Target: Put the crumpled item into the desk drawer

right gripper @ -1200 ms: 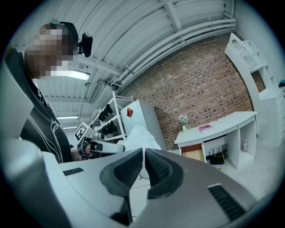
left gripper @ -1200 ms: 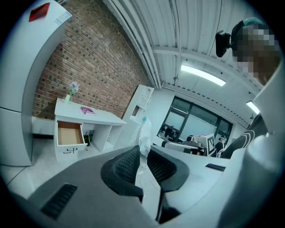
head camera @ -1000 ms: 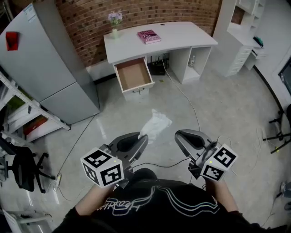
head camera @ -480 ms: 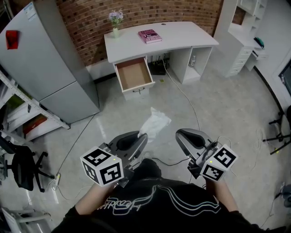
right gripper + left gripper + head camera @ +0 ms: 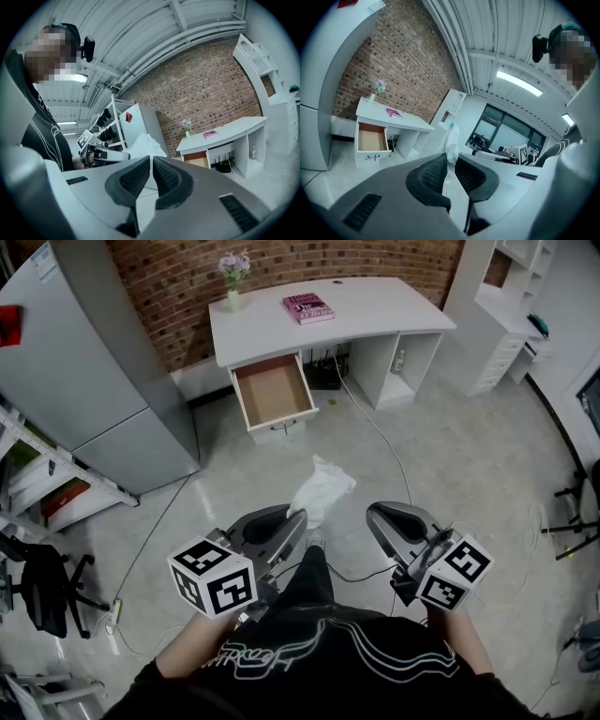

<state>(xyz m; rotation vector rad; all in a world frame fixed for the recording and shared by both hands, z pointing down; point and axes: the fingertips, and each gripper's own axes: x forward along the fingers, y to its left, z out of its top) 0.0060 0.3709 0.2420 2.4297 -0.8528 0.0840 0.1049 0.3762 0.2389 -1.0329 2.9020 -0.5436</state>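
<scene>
A white crumpled item [image 5: 322, 491] hangs over the floor from the tip of my left gripper [image 5: 292, 519], which is shut on its lower end. In the left gripper view the crumpled item [image 5: 451, 140] rises thin and upright between the dark pads of the left gripper [image 5: 451, 160]. My right gripper [image 5: 374, 515] is level with the left one, jaws together, nothing in them. In the right gripper view the right gripper [image 5: 152, 160] shows only a hairline gap, with the crumpled item [image 5: 146, 144] behind it. The white desk [image 5: 356, 307] stands ahead with its drawer [image 5: 274, 390] pulled open and empty.
A pink book [image 5: 307, 307] and a small vase of flowers [image 5: 233, 277] sit on the desk. A grey refrigerator [image 5: 84, 371] is to the left, a black chair [image 5: 42, 587] lower left, and white shelving [image 5: 502, 324] to the right. Cables [image 5: 380, 442] trail across the floor.
The view has moved a little toward the desk and a leg has swung forward between the grippers. The crumpled item stays in the left gripper. Both grippers keep the same pose.
</scene>
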